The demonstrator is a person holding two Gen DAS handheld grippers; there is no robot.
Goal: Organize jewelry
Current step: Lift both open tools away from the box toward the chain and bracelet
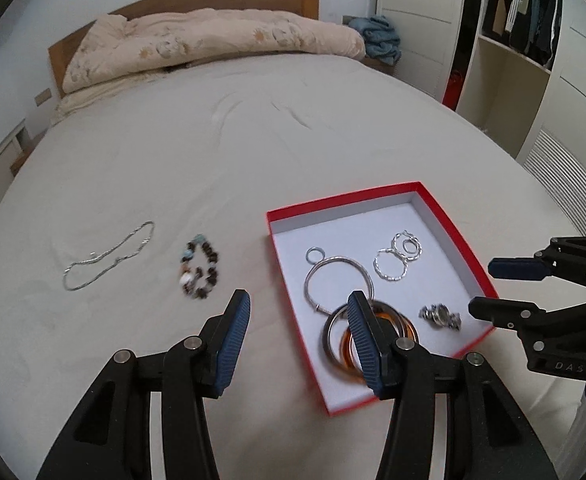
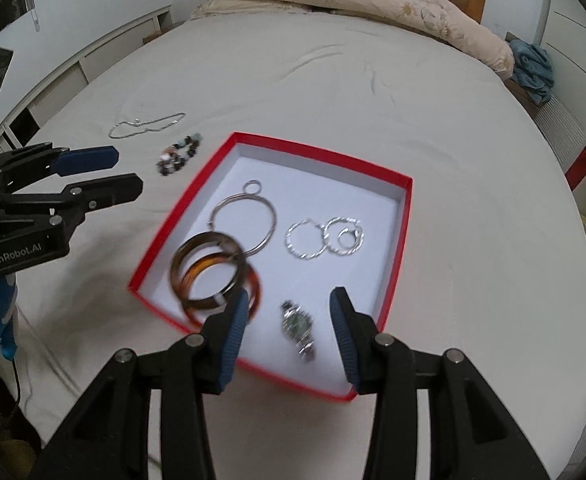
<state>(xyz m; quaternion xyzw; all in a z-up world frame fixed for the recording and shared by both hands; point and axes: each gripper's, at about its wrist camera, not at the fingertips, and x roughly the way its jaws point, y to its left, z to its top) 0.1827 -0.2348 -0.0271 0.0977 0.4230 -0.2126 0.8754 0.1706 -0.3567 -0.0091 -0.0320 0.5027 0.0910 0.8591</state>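
Sorting loose jewelry off the bedsheet (image 1: 141, 152) into a shallow red box (image 1: 377, 190) with a white floor, and judged well along. Already inside: a big silver hoop (image 1: 339, 284) with a small ring at its top, three twisted silver hoops (image 1: 397, 258) grouped toward the far side, stacked brown and amber bangles (image 2: 213, 276) at the near-left corner, and a watch (image 2: 297, 330) near the front wall, each kind kept apart, presumably so nothing tangles. Outside the box, on the sheet to its left: a beaded bracelet (image 1: 199, 272) just beside the box, and a thin silver chain (image 1: 109, 256) farther out. Left gripper (image 1: 299, 336) spread wide and empty, hanging above the box's left wall, one finger over the bangles and the other over bare sheet, aimed roughly toward the beads, probably the next pick as the nearer piece. Right gripper (image 2: 289, 332) also wide open and empty, straddling the watch from above without clearly touching it, perhaps just clear of a release. Chain likely the trickier item: flat, slack, hard to pinch without snagging fabric. Background bedding and wardrobe playing no part.
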